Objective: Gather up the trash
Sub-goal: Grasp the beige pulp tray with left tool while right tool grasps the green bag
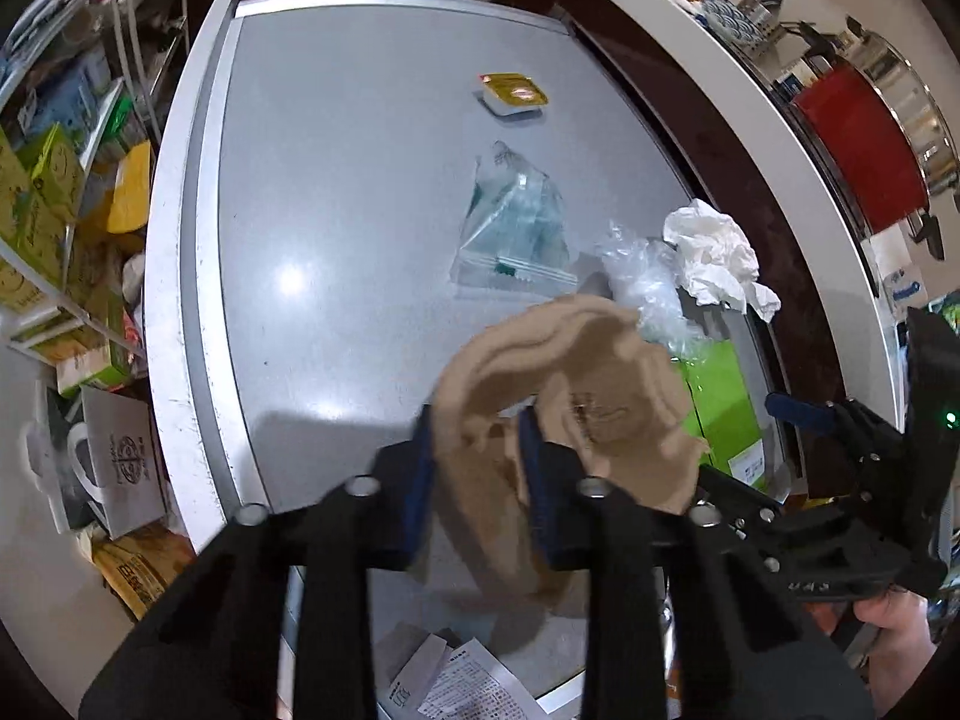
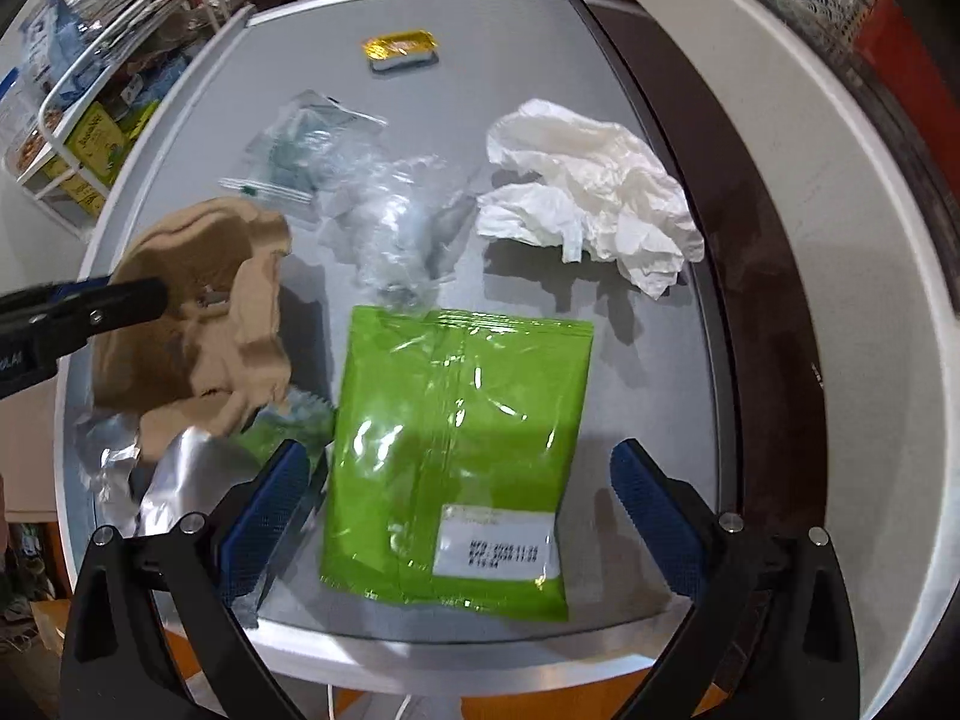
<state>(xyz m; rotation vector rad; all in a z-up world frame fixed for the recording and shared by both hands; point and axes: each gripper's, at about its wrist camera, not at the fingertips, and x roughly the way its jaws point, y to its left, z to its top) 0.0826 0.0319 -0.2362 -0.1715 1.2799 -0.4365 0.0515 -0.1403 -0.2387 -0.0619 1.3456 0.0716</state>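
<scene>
My left gripper [image 1: 477,420] is shut on a brown moulded-pulp cardboard piece [image 1: 576,360], held just above the grey table [image 1: 336,180]. In the right wrist view the same cardboard piece [image 2: 204,276] hangs at the left with the left gripper [image 2: 150,294] pinching it. My right gripper [image 2: 459,450] stands open over a green pouch [image 2: 456,438] that lies flat, one finger on each side of it and neither pad pressing it. Also on the table are a crumpled white tissue [image 2: 594,186], clear plastic wrap [image 2: 390,222], a clear zip bag [image 2: 300,144] and a yellow-lidded sauce cup [image 2: 399,48].
Crumpled silver foil [image 2: 174,474] lies under the cardboard at the table's near left corner. A wire shelf of boxes [image 1: 48,192] stands to the left, and a white counter [image 2: 810,240] curves along the right. Printed papers [image 1: 456,684] lie below the near edge.
</scene>
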